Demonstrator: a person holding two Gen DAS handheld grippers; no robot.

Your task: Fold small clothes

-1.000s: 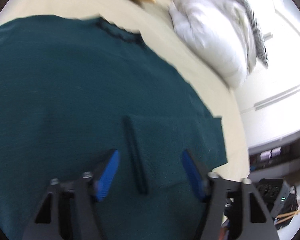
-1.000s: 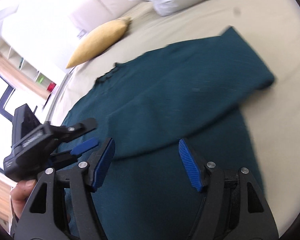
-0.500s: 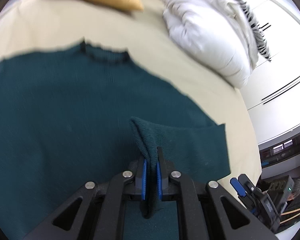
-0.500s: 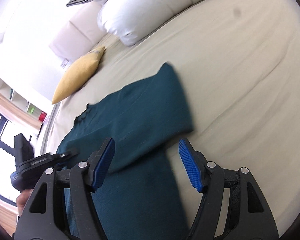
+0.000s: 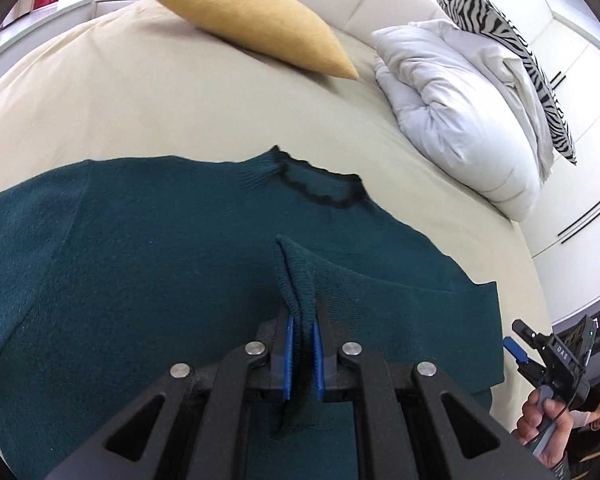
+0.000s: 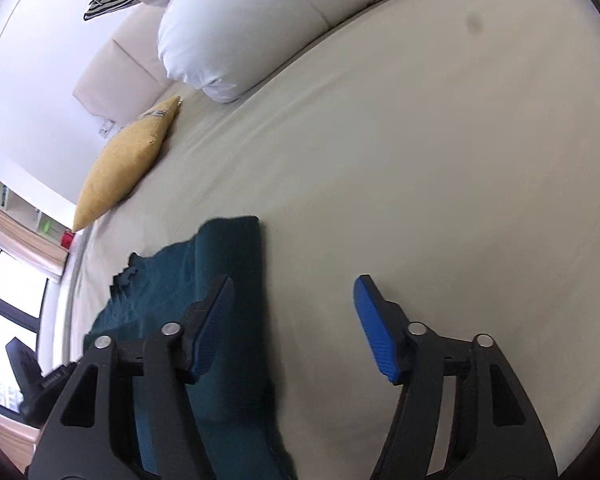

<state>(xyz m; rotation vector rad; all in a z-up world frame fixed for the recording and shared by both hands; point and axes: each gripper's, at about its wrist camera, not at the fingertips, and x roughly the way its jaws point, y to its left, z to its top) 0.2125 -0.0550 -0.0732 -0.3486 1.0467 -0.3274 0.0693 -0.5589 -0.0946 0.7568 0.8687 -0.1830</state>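
A dark teal knit sweater (image 5: 140, 264) with a black-trimmed collar (image 5: 320, 188) lies spread on the cream bed (image 5: 140, 100). My left gripper (image 5: 301, 356) is shut on a pinched ridge of the sweater's folded-over sleeve cuff (image 5: 296, 276), lifting it slightly. In the right wrist view the sweater (image 6: 220, 264) lies at lower left. My right gripper (image 6: 292, 324) is open and empty above the bed, its left finger over the sweater's edge, its right finger over bare sheet. The right gripper also shows at the far right of the left wrist view (image 5: 516, 350).
A yellow cushion (image 5: 256, 24), a white duvet (image 5: 460, 96) and a zebra-print pillow (image 5: 512, 40) lie at the head of the bed. The cushion (image 6: 124, 164) and duvet (image 6: 260, 20) also show in the right wrist view. The bed edge runs at the right.
My left gripper closed on the sleeve cuff and raised it. My right gripper swung right, off the sweater, over bare sheet, staying open.
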